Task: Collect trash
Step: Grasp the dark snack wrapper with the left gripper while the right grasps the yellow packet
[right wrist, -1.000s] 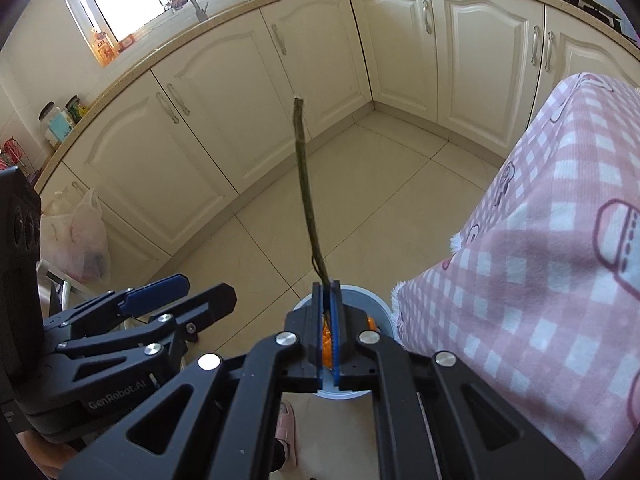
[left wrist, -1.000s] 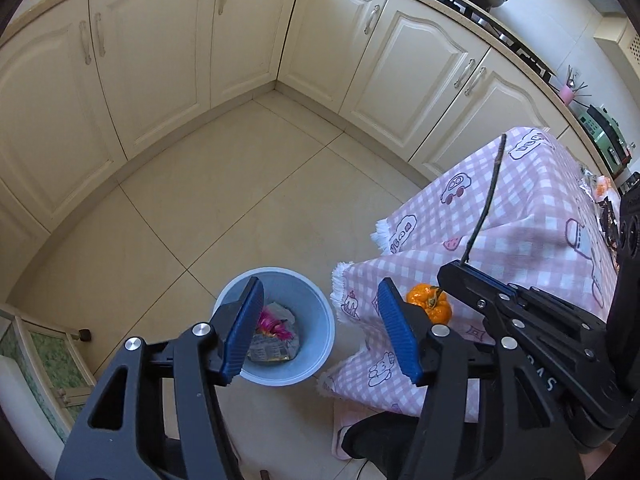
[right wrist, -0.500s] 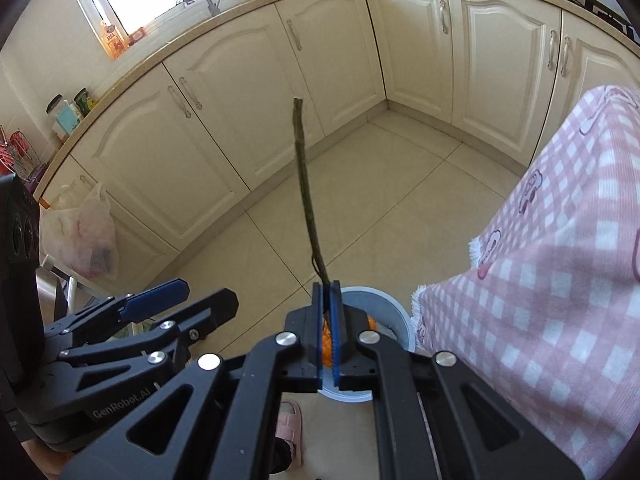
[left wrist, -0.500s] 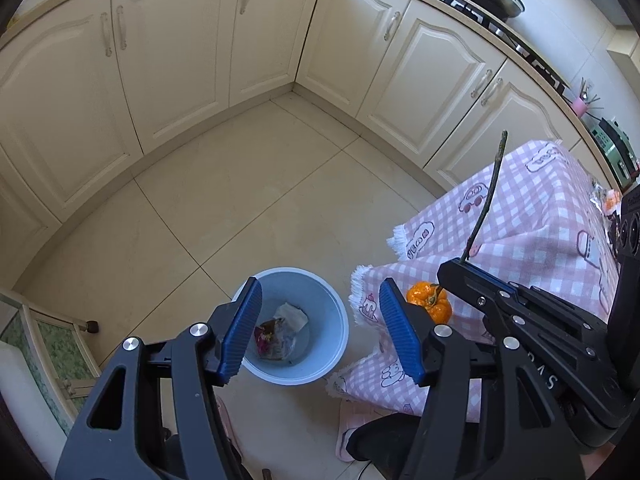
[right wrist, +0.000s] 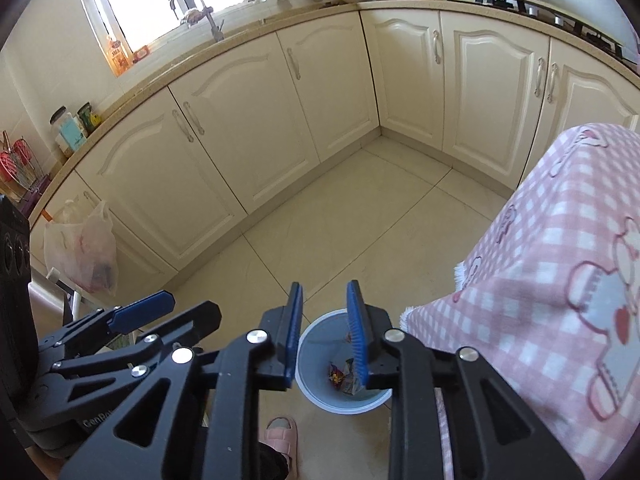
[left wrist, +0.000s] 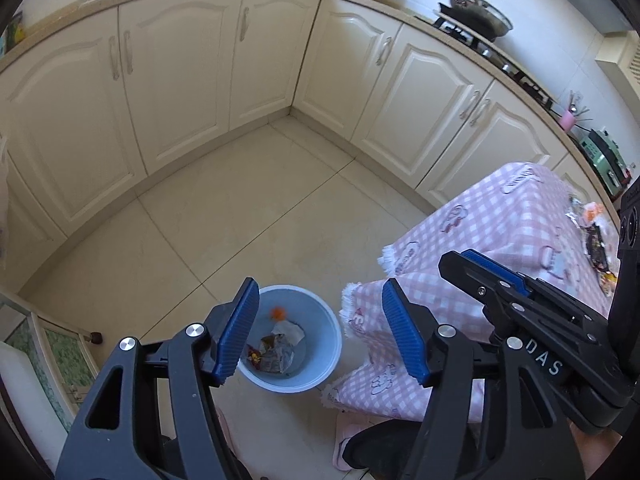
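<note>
- Down on the tiled floor (left wrist: 248,216), near the camera, stands the blue bin (left wrist: 320,376), holding crumpled wrappers (left wrist: 276,354) and a small orange fruit (left wrist: 278,313).
- Left tongs (left wrist: 320,338) hang above the bin, spread wide and gripping nothing.
- Right tongs (right wrist: 325,334) hover over the bin's rim, parted by a narrower gap, also bare.
- Just right of the bin, a pink checked cloth (left wrist: 496,240) drapes the worktop; more litter (left wrist: 596,240) lies at its far right edge.
</note>
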Demonstrator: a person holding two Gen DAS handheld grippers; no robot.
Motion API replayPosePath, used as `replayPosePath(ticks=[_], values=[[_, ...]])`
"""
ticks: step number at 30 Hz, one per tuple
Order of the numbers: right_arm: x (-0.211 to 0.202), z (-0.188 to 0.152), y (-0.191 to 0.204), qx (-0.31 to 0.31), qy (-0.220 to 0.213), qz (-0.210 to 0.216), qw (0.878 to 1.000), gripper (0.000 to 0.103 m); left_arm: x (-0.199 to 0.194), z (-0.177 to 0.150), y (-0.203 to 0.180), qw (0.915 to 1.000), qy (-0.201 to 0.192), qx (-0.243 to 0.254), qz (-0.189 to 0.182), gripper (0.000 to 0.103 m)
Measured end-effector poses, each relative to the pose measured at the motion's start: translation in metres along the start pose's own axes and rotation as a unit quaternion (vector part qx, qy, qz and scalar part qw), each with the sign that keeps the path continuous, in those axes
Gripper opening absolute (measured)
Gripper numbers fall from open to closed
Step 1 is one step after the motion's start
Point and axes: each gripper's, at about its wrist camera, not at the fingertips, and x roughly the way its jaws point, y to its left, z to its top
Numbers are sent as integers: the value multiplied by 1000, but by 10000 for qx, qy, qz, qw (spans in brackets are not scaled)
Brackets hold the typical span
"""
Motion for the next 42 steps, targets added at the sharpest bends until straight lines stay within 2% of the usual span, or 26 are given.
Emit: replayPosePath(ticks=[7,12,19,23,26,29,31,35,38,42], values=[[-78,-6,-37,163,-620,-340,9974,23,-31,-2,-55,9978,-248,467,-388,62],[-139,-17,-84,429,-1081,-692,9908,27,-46,-10,-125,9908,-331,1051,-789,62],[-217,-48,-181,1083,-1604,-1361,9716,34,-50,-25,-229,9744,-235,1801,-1323,62],[-249,-73,-243,1654,-1786,-1792,9532,40,-41,-33,-276,9657,-128,2131,-1476,62],[-258,-88,-286,2101,-1807,-2053,9387,44,-30,-34,-303,9619,-25,2261,-1536,62],[-260,-98,-320,2450,-1804,-2128,9285,47,-17,-32,-324,9605,37,2302,-1562,62],[-257,-99,-336,2579,-1796,-2116,9255,50,-3,-26,-341,9609,87,2316,-1518,62],[-243,-92,-363,2825,-1772,-1822,9250,50,18,-18,-355,9618,169,2245,-1557,62],[-235,-86,-374,2925,-1785,-1869,9207,50,30,-10,-359,9630,188,2183,-1567,62],[-227,-81,-385,3024,-1779,-1846,9181,50,48,-2,-368,9621,305,2180,-1607,52]])
